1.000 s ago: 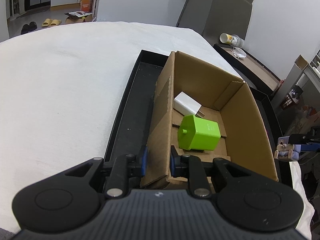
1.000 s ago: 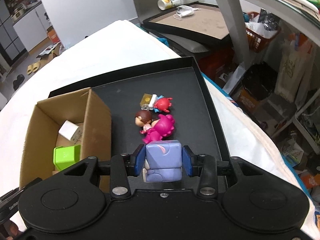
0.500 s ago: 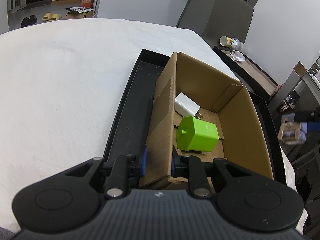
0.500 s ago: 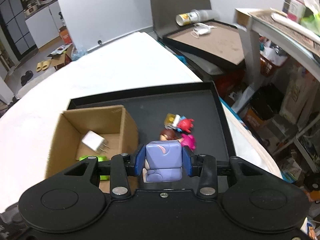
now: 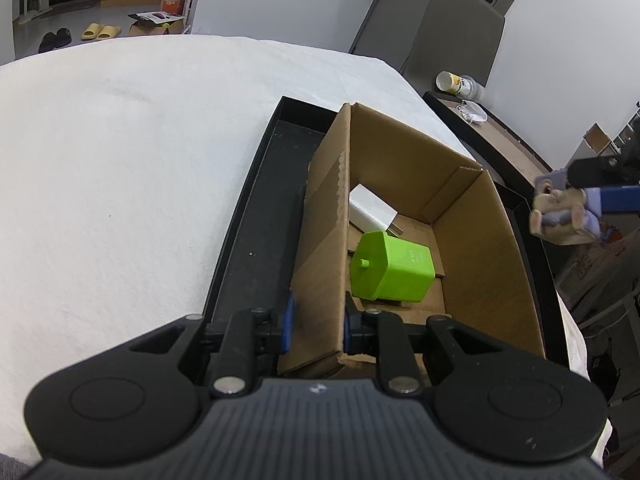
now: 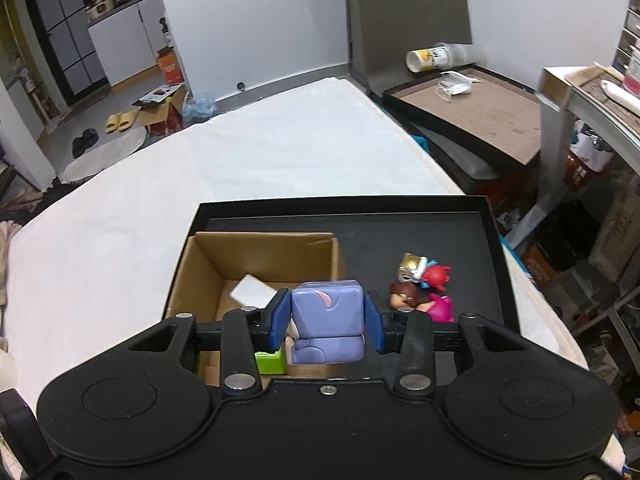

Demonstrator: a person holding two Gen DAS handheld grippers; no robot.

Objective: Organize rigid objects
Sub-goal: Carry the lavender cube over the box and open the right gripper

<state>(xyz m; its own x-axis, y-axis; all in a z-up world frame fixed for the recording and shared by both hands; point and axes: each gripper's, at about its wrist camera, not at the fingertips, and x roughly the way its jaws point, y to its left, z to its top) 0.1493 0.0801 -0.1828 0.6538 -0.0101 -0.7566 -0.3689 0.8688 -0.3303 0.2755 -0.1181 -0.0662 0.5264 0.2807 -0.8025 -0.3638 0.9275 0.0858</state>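
Note:
A brown cardboard box (image 5: 480, 248) stands in a black tray (image 5: 256, 240). In it lie a green block (image 5: 390, 268) and a white charger (image 5: 372, 214). My left gripper (image 5: 316, 326) is shut on the box's near left wall. My right gripper (image 6: 327, 322) is shut on a purple block toy (image 6: 327, 318) and holds it in the air above the box (image 6: 200, 272); the toy also shows at the right edge of the left wrist view (image 5: 564, 212). Small figures, a pink one (image 6: 438, 306) and a red one (image 6: 434, 276), lie on the tray (image 6: 460, 236) right of the box.
The tray sits on a white cloth (image 5: 120, 168) near its right edge. Beyond that edge stand a second tray with a cup (image 6: 432, 58) and a mask, shelves and floor clutter.
My right gripper has risen and moved left with the purple toy, from over the tray to over the box. The left gripper has kept its hold on the box wall.

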